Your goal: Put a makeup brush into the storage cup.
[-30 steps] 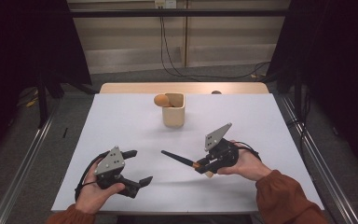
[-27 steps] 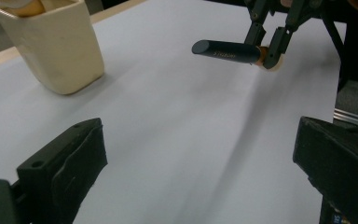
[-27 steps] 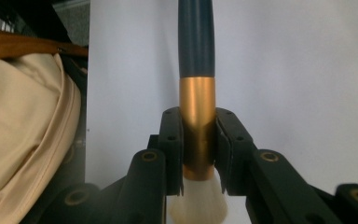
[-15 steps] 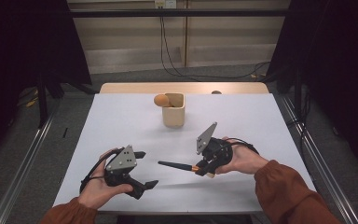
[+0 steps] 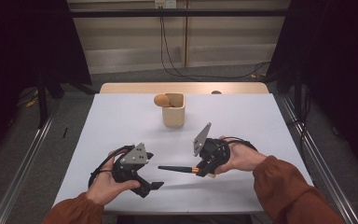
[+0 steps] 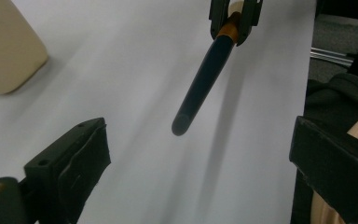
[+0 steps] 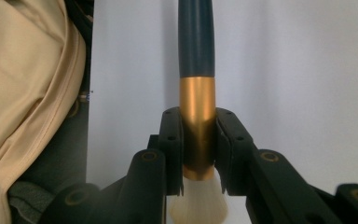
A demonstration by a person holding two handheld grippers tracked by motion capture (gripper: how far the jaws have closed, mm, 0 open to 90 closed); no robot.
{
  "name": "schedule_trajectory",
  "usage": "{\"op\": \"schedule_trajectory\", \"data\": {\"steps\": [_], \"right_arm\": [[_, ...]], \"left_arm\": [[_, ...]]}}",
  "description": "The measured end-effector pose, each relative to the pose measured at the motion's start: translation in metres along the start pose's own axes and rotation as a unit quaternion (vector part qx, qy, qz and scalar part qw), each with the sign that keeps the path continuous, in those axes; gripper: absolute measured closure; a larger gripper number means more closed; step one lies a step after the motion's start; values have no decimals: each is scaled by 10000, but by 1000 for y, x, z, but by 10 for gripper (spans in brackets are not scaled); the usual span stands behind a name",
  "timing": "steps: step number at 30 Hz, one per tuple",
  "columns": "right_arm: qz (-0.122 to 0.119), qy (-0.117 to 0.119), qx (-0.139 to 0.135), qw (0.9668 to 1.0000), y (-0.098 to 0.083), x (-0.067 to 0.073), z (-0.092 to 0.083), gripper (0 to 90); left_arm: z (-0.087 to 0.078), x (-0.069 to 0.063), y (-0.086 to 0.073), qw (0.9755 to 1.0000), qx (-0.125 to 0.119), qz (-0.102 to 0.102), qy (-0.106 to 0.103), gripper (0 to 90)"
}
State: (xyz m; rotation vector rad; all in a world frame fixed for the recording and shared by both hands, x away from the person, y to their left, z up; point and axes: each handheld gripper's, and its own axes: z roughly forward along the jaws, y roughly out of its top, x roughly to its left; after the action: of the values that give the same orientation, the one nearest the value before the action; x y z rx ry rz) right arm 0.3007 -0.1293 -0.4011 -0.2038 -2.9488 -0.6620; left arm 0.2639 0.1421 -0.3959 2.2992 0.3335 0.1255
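Clamped on the gold ferrule of a makeup brush (image 7: 196, 93), our right gripper (image 5: 205, 164) holds the brush level above the white table (image 5: 121, 116), its dark blue handle aimed at our left gripper (image 5: 150, 185) and its pale bristles behind the pads. On the left gripper we see the jaws spread wide with nothing between them; in the left gripper view the handle's rounded tip hangs in the air ahead of them, apart from both. Farther back on the table stands a beige cup (image 5: 173, 112) with a round orange-brown thing (image 5: 161, 100) at its rim.
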Motion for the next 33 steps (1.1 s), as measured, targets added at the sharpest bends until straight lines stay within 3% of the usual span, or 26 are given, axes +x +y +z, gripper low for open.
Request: {"op": "schedule_trajectory", "data": {"steps": [9, 12, 14, 18, 24, 27, 33], "right_arm": [[-141, 40, 217, 9997, 8, -1, -3, 745], [-165, 73, 304, 9994, 10, -1, -2, 745], [-201, 113, 325, 9992, 12, -1, 0, 745], [-226, 160, 401, 9988, 15, -1, 3, 745], [-288, 215, 470, 9983, 18, -3, 7, 745], [-251, 210, 485, 9983, 19, -3, 8, 745], [-322, 239, 475, 9981, 20, -4, 11, 745]], "left_arm": [[10, 5, 18, 9981, 473, 99, -380, 64], [14, 9, 23, 9958, 737, 110, -537, 52], [17, 9, 24, 9953, 808, 129, -527, 52], [23, 12, 23, 9909, 1151, 86, -694, 53], [31, 16, 24, 9889, 1329, 58, -658, 55], [35, 14, 25, 9892, 1332, 34, -616, 53], [41, 14, 27, 9885, 1311, 166, -732, 96]]}}
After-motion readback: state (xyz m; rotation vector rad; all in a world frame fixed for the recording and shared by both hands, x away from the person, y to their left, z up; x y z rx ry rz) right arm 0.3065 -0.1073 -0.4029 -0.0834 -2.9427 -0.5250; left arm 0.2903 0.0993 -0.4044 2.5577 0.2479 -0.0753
